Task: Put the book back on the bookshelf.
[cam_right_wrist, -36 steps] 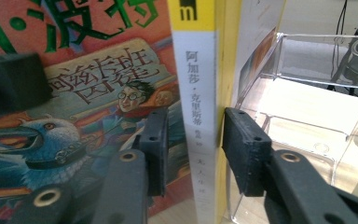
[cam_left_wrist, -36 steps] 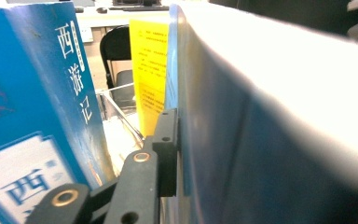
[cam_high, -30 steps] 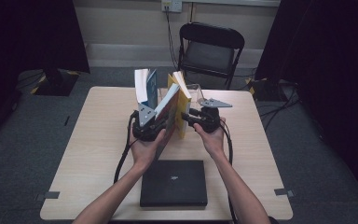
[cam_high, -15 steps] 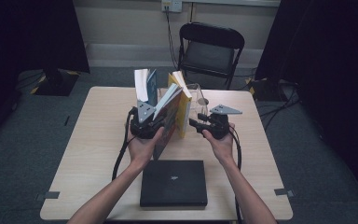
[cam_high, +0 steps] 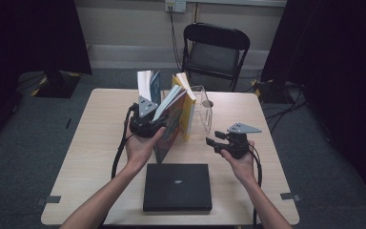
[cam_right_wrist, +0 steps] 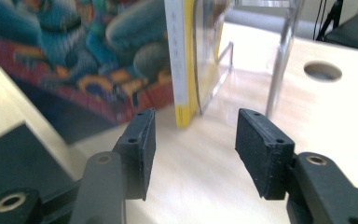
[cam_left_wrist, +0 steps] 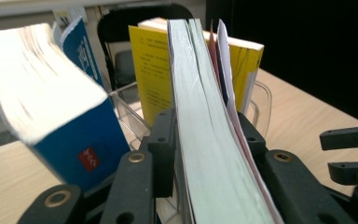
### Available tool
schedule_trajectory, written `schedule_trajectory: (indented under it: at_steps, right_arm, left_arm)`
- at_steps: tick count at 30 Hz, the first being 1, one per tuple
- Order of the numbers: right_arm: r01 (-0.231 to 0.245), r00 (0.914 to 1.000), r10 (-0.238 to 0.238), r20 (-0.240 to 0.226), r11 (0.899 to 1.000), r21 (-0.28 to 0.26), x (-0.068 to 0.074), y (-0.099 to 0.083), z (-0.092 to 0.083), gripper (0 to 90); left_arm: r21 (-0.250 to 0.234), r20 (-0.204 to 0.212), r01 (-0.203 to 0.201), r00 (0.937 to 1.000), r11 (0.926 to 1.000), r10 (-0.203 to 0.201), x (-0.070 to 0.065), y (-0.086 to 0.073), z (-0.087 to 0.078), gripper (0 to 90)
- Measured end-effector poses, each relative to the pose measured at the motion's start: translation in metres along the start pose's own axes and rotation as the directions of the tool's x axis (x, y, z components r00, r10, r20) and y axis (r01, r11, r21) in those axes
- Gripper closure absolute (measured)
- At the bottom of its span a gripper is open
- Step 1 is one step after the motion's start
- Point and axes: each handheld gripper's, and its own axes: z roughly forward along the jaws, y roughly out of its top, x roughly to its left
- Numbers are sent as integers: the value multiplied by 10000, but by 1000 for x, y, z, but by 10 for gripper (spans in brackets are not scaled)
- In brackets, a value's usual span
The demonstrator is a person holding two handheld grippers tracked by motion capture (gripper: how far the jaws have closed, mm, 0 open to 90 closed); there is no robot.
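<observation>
The picture book [cam_high: 174, 121] is pinched at its page edge by the left gripper [cam_high: 148, 125], and it is held upright over the middle of the table [cam_high: 100, 157], its lower corner just above the black laptop [cam_high: 177, 187]. In the left gripper view the pale green fore-edge of the book [cam_left_wrist: 205, 140] is seen running straight up between the 2 black jaws, so its long axis lies along that gripper's own line. The clear acrylic book stand [cam_high: 201, 110] lies just behind and to the right of the held book, with the yellow book [cam_high: 187, 107] standing in it, touching the picture book's far side. The coming move is judged to turn on this relation: the book must be carried back and slightly rightward into the slot beside the yellow book, or drawn clear of it.

The right gripper [cam_high: 218, 142] is held apart from the books, near the table's right side, and its jaws have just been opening; in the right gripper view the pads [cam_right_wrist: 142, 144] are seen spread with nothing between them, aimed at the yellow spine [cam_right_wrist: 182, 65] and the stand's clear wall [cam_right_wrist: 223, 60]. The left hand is therefore the nearer and the only one engaged.

The cover is printed in blue, red and green, with a cartoon-like figure, blurred. A blue-covered book [cam_left_wrist: 74, 135] leans beside it on the left.
</observation>
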Motion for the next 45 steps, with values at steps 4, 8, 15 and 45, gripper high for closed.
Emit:
schedule_trajectory:
  at_steps: [4, 8, 15, 45]
  right_arm:
    - [126, 9998, -131, 118, 9992, 385, -2, -18, -14, 483]
    - [159, 9996, -177, 230, 9969, 774, -5, -34, -23, 464]
    - [466, 9973, -563, 481, 9820, 1833, -7, -65, -21, 365]
    - [912, 9940, -1030, 379, 9670, 2378, -11, -93, -9, 265]
  left_arm:
    - [866, 9, -212, 9998, 9960, 212, 1, 12, -1, 693]
    - [1998, 219, -201, 9996, 9796, 160, 3, 24, 0, 697]
    - [3234, 403, -166, 9992, 9461, 37, 5, 39, 2, 700]
    - [7237, 404, 297, 9955, 6895, -853, 7, 88, 45, 655]
